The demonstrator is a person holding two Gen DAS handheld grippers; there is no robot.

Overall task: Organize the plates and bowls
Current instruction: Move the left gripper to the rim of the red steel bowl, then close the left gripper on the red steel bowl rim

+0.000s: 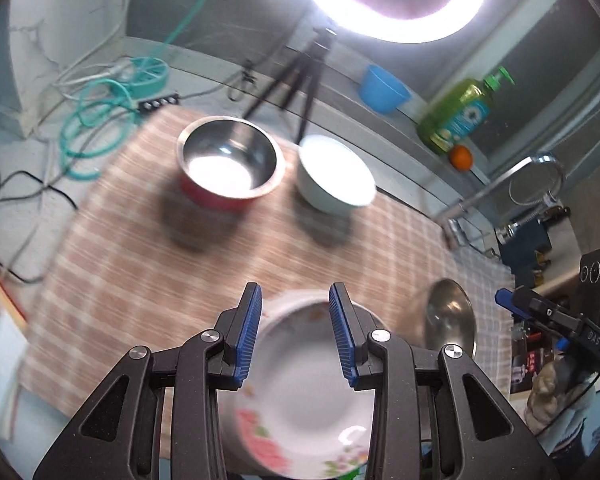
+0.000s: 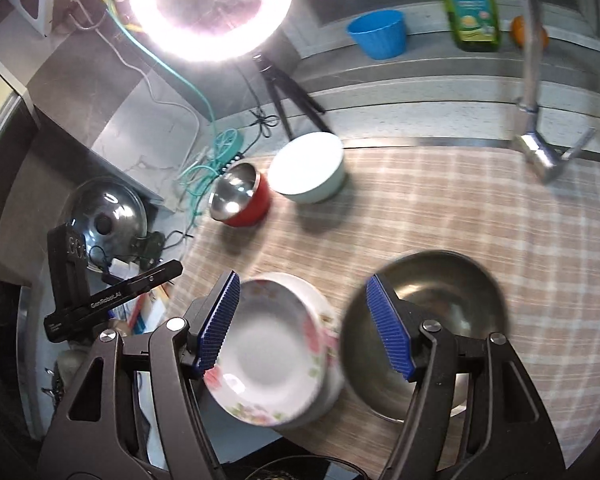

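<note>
A stack of white floral plates [image 1: 300, 392] [image 2: 272, 344] lies at the near edge of the checked cloth. My left gripper [image 1: 296, 332] is open above it, empty. My right gripper [image 2: 304, 320] is open, its fingers spread over the plate stack and a steel plate [image 2: 432, 328] to its right; that plate also shows in the left wrist view [image 1: 452, 316]. A red bowl with a steel inside [image 1: 230, 162] [image 2: 240, 196] and a white bowl [image 1: 334, 174] [image 2: 308, 168] stand side by side at the far end.
A ring light on a tripod [image 1: 300, 76] [image 2: 284, 92] stands behind the bowls. A blue cup [image 1: 382, 88] [image 2: 378, 32], a green soap bottle [image 1: 460, 112] [image 2: 470, 4], an orange [image 1: 460, 157] and a tap [image 2: 536, 100] are at the back. Cables [image 1: 96, 120] lie at the left.
</note>
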